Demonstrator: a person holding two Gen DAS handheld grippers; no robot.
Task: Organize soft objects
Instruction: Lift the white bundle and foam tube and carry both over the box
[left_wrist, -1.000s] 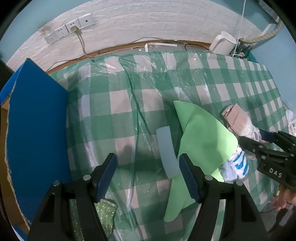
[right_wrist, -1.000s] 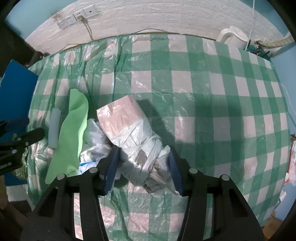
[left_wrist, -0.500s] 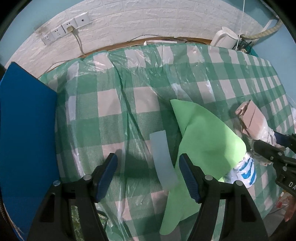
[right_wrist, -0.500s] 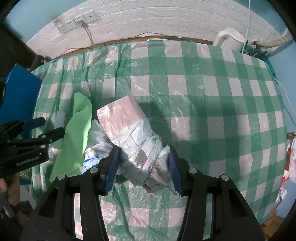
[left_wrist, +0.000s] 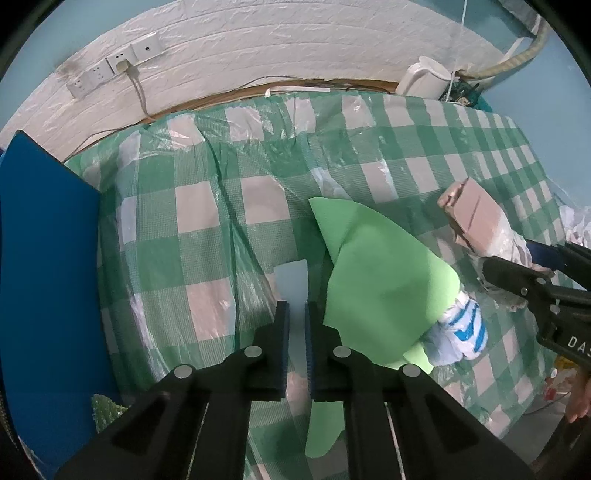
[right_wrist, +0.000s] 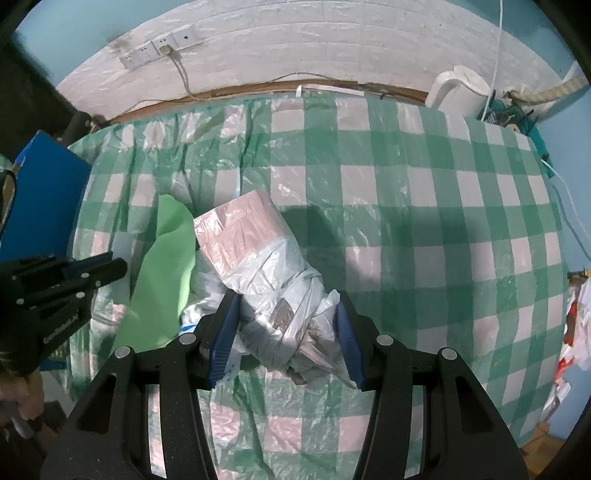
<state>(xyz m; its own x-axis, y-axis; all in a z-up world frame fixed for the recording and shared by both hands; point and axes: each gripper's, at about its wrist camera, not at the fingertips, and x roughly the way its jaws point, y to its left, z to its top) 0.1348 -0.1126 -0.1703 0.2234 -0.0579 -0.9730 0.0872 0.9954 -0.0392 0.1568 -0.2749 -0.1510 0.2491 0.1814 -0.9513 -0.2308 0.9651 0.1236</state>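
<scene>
From over the left hand, the left gripper (left_wrist: 295, 332) points steeply down at the checked tablecloth (left_wrist: 207, 206). Its blue pads are drawn almost together and pinch the near end of a pale blue strip (left_wrist: 293, 280), which runs away from the fingers across the cloth. Just right of that strip lies a light green foam sheet (left_wrist: 384, 280), its edge close beside the strip. Past the sheet's far corner sits a white and blue bag (left_wrist: 461, 332), and further right of the strip the black right gripper (left_wrist: 524, 273) closes around a wrapped bundle (left_wrist: 476, 218). Well left of the strip stands a dark blue board (left_wrist: 40, 266).

From over the right hand, the right gripper (right_wrist: 284, 339) has its jaws part-way in, pads pressed to both flanks of the bundle (right_wrist: 266, 266), a pinkish block knotted in white plastic. The green sheet (right_wrist: 166, 273) lies just left of the bundle, and the left gripper (right_wrist: 110, 267) shows beyond it, over where the strip lies; the strip itself I cannot make out here.

To my eye the step in hand is the pick: both soft things are gripped but not yet lifted clear. Next comes a straight lift of the strip, gently, as it looks limp and may droop or drag the green sheet, then carrying it to wherever the pile is meant to go, which I cannot tell.
</scene>
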